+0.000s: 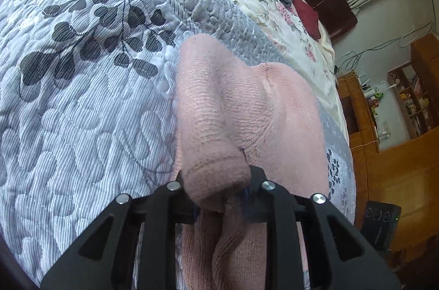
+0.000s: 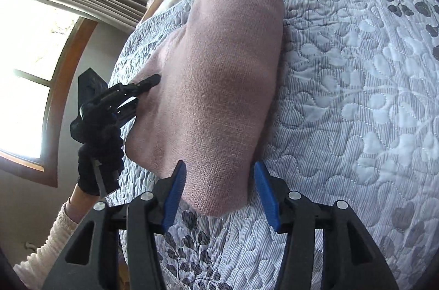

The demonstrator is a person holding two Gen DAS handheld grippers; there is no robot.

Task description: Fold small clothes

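Left claw (image 1: 222, 190) clamped on pink knit garment (image 1: 247, 109), no readable labels

Both cameras sit just behind their jaws, close above the bed (image 1: 82, 98). The left view faces along the quilt toward shelves (image 1: 411, 98) at 3 o'clock; the right faces a window (image 2: 33, 76) at 9 o'clock. Both share the pink cloth (image 1: 247, 111).
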